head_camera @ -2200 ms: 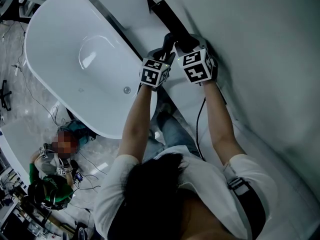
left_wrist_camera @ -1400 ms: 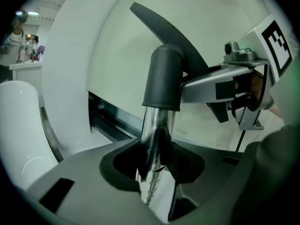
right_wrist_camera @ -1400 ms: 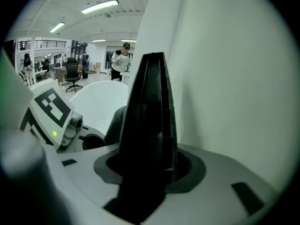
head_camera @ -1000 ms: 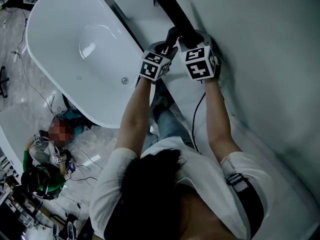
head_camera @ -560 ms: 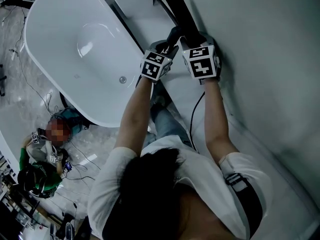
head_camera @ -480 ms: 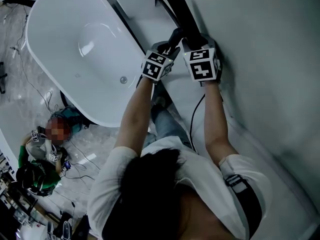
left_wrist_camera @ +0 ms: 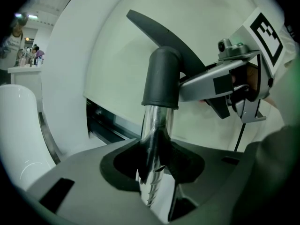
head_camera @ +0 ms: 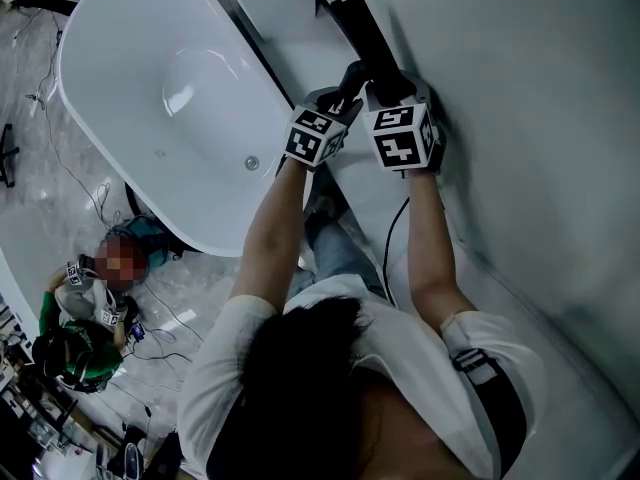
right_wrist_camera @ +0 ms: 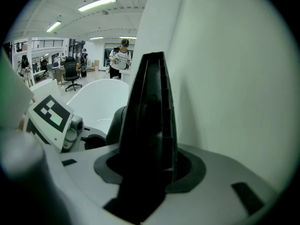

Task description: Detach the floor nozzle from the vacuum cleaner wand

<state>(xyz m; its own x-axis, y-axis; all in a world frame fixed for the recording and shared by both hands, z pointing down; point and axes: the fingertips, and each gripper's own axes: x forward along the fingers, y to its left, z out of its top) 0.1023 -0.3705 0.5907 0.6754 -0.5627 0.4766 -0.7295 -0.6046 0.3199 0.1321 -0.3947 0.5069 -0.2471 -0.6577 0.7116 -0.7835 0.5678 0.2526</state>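
Note:
The black floor nozzle (head_camera: 365, 33) lies flat against the white wall and shows as a dark ribbed slab (right_wrist_camera: 150, 121) in the right gripper view. My right gripper (head_camera: 392, 90) (right_wrist_camera: 150, 172) is shut on its near end. A black collar (left_wrist_camera: 161, 78) joins the nozzle (left_wrist_camera: 154, 29) to the chrome wand (left_wrist_camera: 156, 139). My left gripper (head_camera: 343, 98) (left_wrist_camera: 157, 177) is shut on that chrome tube just below the collar. The two grippers sit side by side, almost touching, and the right gripper's grey body (left_wrist_camera: 220, 78) reaches in beside the collar.
A white bathtub (head_camera: 170, 98) fills the left of the head view. A white wall panel (head_camera: 520, 128) stands on the right. A black cable (head_camera: 393, 233) hangs below my right hand. A person (head_camera: 95, 318) sits on the floor among wires at the lower left.
Both grippers keep their holds on the wand and the nozzle. Only the head view's framing drifts slightly; nothing has come apart.

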